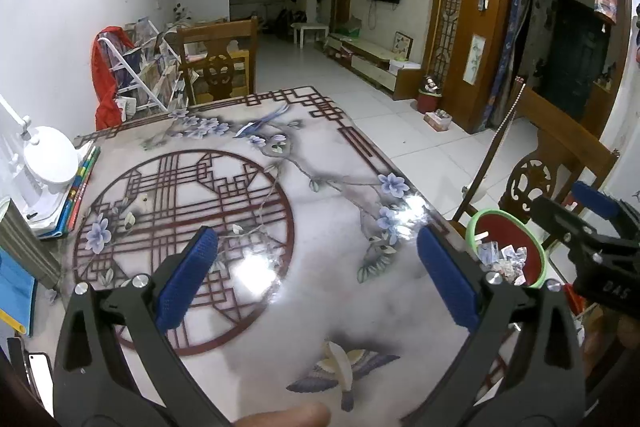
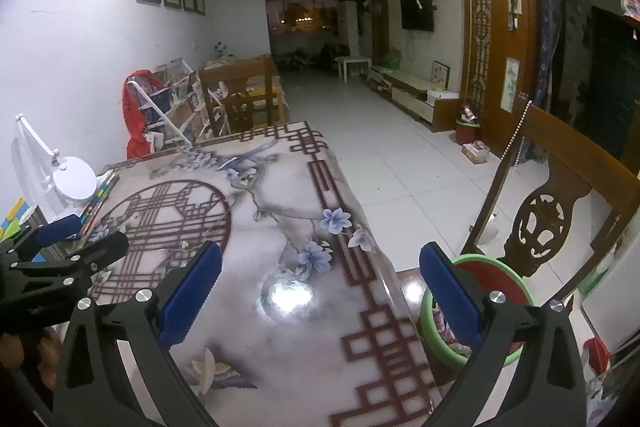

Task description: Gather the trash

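Both grippers hover with blue-padded fingers spread wide, holding nothing. The round red bin with a green rim (image 1: 507,247), already holding paper scraps, stands off the right edge of the glossy floral-patterned table (image 1: 280,211). The right gripper (image 2: 320,301) is nearer it than the left gripper (image 1: 318,273). No loose trash shows on the table.

A glossy flower-patterned bench (image 1: 320,291) is carrying books (image 1: 76,187) and a white lamp base (image 1: 50,159) at its left edge.
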{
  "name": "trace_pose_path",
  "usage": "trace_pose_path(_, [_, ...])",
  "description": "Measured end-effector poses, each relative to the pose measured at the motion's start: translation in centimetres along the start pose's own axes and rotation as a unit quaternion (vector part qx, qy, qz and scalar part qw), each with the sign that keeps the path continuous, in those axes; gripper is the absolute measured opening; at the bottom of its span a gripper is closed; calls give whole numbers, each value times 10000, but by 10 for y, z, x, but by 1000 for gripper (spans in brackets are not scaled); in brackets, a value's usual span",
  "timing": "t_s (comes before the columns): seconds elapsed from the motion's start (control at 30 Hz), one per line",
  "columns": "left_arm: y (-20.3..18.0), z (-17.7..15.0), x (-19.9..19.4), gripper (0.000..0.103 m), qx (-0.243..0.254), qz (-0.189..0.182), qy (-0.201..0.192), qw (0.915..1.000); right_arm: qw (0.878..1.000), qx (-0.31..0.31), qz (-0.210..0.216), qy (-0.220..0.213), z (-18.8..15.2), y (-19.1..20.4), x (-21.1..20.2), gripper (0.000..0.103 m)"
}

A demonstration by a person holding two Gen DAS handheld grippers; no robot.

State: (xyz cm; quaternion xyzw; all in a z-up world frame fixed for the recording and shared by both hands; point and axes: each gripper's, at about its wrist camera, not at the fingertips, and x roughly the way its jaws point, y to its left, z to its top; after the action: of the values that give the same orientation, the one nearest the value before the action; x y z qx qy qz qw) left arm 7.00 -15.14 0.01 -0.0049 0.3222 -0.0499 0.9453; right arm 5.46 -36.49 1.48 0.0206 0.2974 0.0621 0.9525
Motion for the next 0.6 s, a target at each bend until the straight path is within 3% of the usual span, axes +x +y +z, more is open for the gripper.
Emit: trace_pose_path(0.6, [-2, -1, -3, 98, 15, 60, -9, 10000, 10000, -27, -29, -49, -1, -2, -3, 96])
